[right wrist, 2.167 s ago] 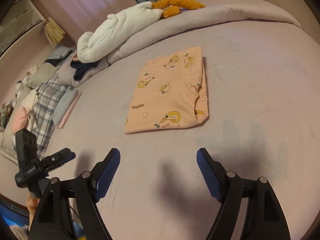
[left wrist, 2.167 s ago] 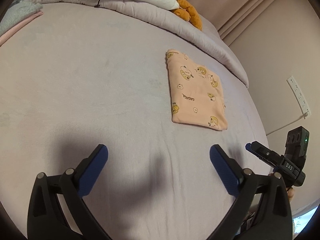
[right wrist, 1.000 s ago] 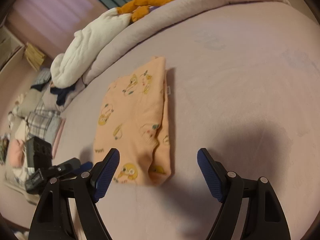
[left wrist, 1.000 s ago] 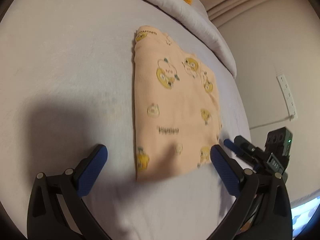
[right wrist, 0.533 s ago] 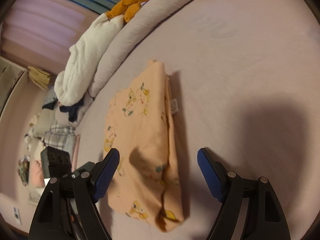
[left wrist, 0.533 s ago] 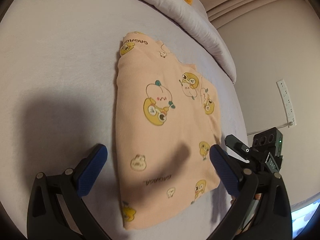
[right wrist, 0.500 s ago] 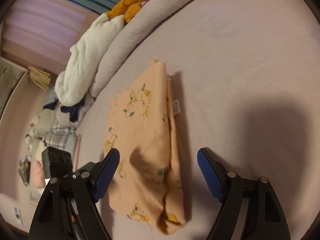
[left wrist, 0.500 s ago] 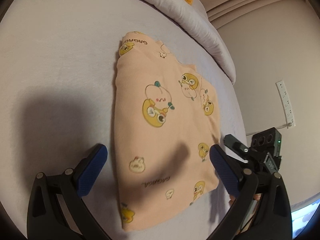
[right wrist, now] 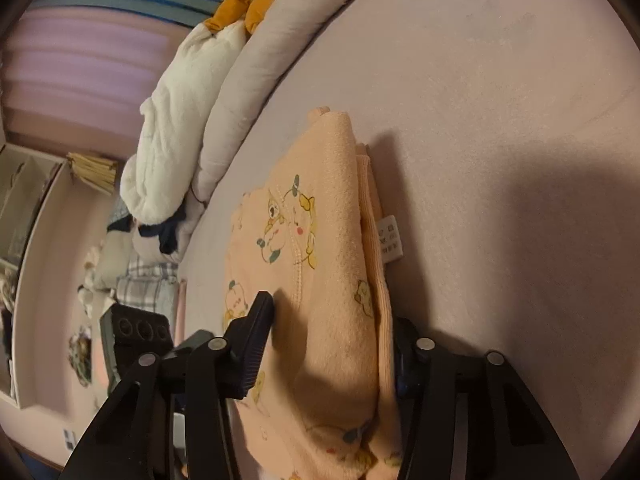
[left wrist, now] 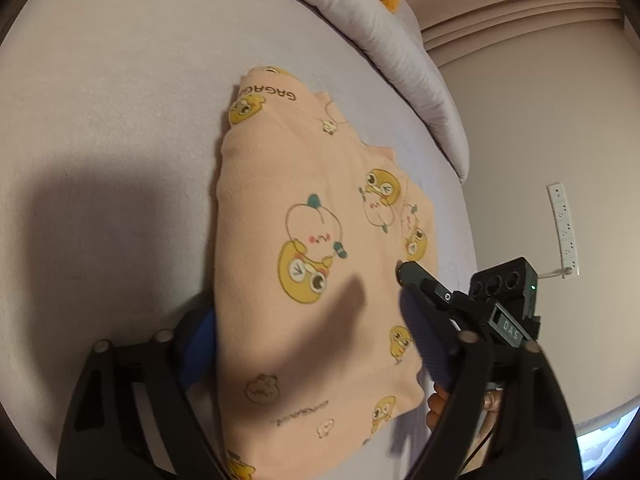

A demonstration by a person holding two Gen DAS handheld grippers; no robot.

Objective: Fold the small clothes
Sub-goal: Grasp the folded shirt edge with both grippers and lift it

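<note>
A: Closing now, both: left gripper (left wrist: 316, 344) and right gripper (right wrist: 336, 352) have just been narrowing around the folded peach garment (left wrist: 320, 272) on the bed (left wrist: 112, 80).

B: Clamped yet? Can't tell. Next, I'd say: lift together, level.

- The bed (left wrist: 120, 80) has a pale lilac cover.
- A folded peach garment (left wrist: 312, 280) printed with yellow ducks lies flat on it, between the jaws of both tools.
- A rolled grey duvet (right wrist: 256, 60) lies beyond the jaws, a white quilt (right wrist: 168, 136) beside it.
</note>
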